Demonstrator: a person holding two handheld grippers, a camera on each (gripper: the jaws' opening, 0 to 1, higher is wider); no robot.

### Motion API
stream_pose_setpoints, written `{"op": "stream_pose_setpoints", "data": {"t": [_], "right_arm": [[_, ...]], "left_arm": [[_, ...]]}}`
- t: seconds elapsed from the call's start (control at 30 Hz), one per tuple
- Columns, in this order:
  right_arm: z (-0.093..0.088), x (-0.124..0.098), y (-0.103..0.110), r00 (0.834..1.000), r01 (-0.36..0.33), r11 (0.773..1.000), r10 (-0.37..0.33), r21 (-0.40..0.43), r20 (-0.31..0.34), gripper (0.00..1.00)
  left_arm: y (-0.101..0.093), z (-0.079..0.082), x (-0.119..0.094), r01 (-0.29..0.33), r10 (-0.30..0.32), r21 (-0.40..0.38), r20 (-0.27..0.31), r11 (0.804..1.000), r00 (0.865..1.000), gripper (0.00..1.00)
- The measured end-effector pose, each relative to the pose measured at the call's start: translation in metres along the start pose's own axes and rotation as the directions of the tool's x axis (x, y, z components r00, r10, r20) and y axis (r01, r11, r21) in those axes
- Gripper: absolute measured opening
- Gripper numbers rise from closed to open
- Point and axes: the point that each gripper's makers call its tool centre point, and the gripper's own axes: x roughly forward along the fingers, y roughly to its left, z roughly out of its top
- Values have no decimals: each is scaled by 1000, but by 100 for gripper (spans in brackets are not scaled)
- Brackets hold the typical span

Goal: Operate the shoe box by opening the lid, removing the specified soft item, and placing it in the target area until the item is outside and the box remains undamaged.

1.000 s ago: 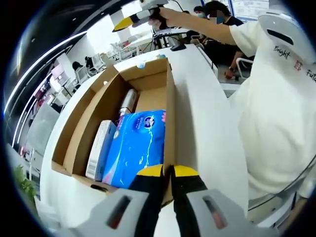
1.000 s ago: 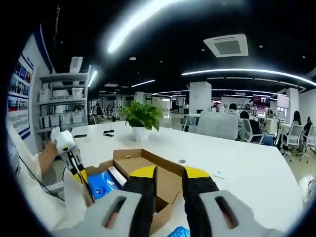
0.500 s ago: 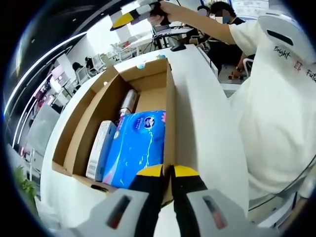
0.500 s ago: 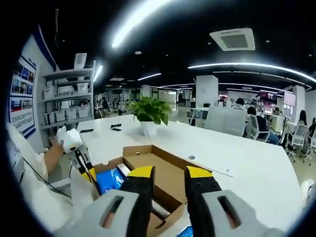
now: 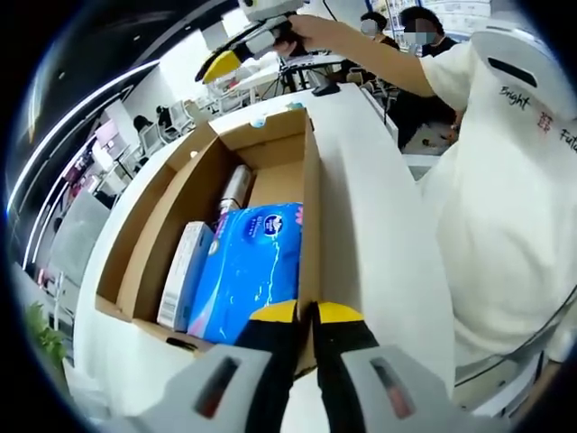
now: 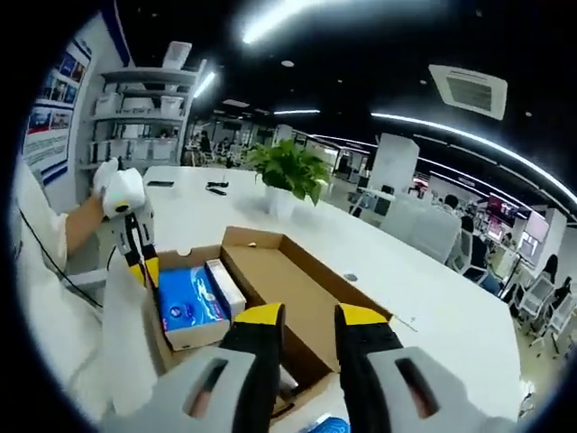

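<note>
Presently: shoe box (image 5: 311, 207) open on desk (image 5: 379, 234), left tongs (image 5: 306, 313) clenched on its side wall; blue tissue pack (image 5: 248, 266) inside. Right tongs (image 6: 305, 316) raised, released, empty. Next, probably: lower them onto the pack without crushing cardboard.

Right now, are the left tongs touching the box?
Touching. In the left gripper view the left tongs are shut on the box wall, its cardboard edge pinched between the yellow tips.

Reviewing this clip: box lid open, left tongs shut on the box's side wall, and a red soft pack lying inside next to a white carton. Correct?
Not quite: the soft pack is blue, not red, as the left gripper view shows. The rest holds: the box is open, the left tongs are shut on its wall, and the white carton lies beside the pack.
</note>
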Motion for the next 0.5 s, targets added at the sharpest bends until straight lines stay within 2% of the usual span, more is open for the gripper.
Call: {"op": "stream_pose_setpoints", "data": {"t": [0.07,0.2,0.23,0.33,0.37,0.5], "right_arm": [[-4,6,6,999,-19,999,18,-32,-27,22],[-11,13,6,997,-6,984,-8,-178,-81,20],[-12,14,8,997,-12,986,-2,-165,-79,20],[-18,20,20,988,-113,989,102,-91,-115,21],[-20,21,22,986,-127,988,115,-88,-123,21],[-22,26,24,984,-121,982,100,-142,-151,21]], "left_arm": [[0,0,0,1,-1,2,0,1000,1000,5],[0,0,0,7,-7,-2,-3,1000,1000,5],[0,0,0,10,-10,-5,-7,1000,1000,5],[-1,0,0,14,-14,-9,-11,1000,1000,5],[-1,0,0,14,-14,-10,-9,1000,1000,5],[-1,-1,0,13,-14,-13,-9,1000,1000,5]]}}
